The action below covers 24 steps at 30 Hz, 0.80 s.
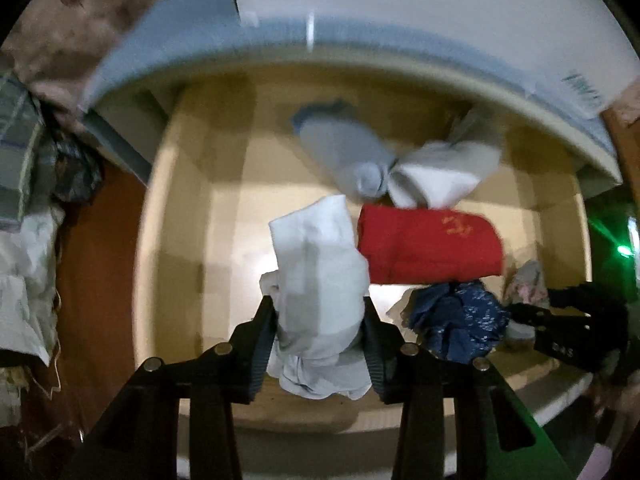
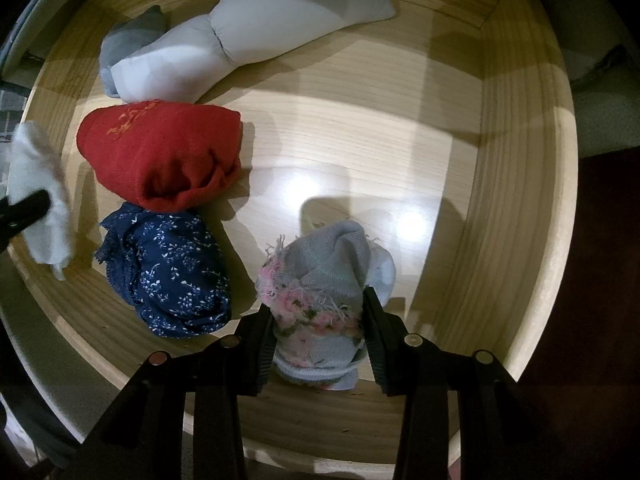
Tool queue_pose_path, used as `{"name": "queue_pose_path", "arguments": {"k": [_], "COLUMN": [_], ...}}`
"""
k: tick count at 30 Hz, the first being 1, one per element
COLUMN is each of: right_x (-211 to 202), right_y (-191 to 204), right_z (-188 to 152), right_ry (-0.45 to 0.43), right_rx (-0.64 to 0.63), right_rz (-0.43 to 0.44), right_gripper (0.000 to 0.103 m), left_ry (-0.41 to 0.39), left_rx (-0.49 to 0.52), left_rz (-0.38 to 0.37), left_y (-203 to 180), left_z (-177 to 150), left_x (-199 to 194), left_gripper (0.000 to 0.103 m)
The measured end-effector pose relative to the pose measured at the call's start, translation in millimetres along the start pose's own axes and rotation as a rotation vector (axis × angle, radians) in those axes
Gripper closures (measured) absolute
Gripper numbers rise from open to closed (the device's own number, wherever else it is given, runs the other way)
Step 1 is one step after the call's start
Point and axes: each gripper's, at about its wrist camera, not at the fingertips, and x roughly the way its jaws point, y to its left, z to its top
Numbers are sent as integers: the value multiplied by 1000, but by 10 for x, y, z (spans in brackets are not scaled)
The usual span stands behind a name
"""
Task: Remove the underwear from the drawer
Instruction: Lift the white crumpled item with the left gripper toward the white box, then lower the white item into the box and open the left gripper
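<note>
Inside the pale wooden drawer [image 2: 500,184] lie several rolled garments, and both tongs are busy at its near edge. The left gripper [image 1: 320,320] is clamped on a white crumpled cotton garment [image 1: 316,264], which fills the gap between its black ribbed fingers [image 1: 262,332] and hangs out below them; it seems lifted clear of the drawer floor, probably on its way out over the near edge, though motion blur makes the height hard to judge. The right gripper [image 2: 318,320] has its jaws narrowed around a grey knitted bundle with a frayed pink floral band [image 2: 320,280], which appears to rest on the drawer floor near the front right corner; the grip is low on the roll, likely so the whole bundle comes up together rather than unrolling. Left of it, just beside, sits a navy floral-print roll with a lace edge [image 2: 172,272], touching a red knitted roll with orange stitching [image 2: 164,152] behind it. Toward the back edge lie a long pale grey roll [image 2: 248,36] and a darker grey roll [image 2: 132,40], pressed together. So two pieces are in hand and four remain inside.
</note>
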Motion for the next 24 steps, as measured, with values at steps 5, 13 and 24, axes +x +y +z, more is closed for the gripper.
{"name": "queue_pose_path", "arguments": {"k": [5,13,24], "right_x": [11,29,49], "right_y": [-13,-22,-31], "right_z": [0,-1,3], "right_ry": [0,1,1], "right_rx": [-1,-1,0], "right_rz": [-1,-5,-7], "right_gripper": [65,65,65], "left_ry": [-190,-488,-758], "left_rx": [81,136,182], "left_rz": [5,-33,40], "left_y": [-62,-183,-254], "left_z": [-146,19,763], "left_x": [-475,-1424,-2301], "left_gripper": [62,62,62]}}
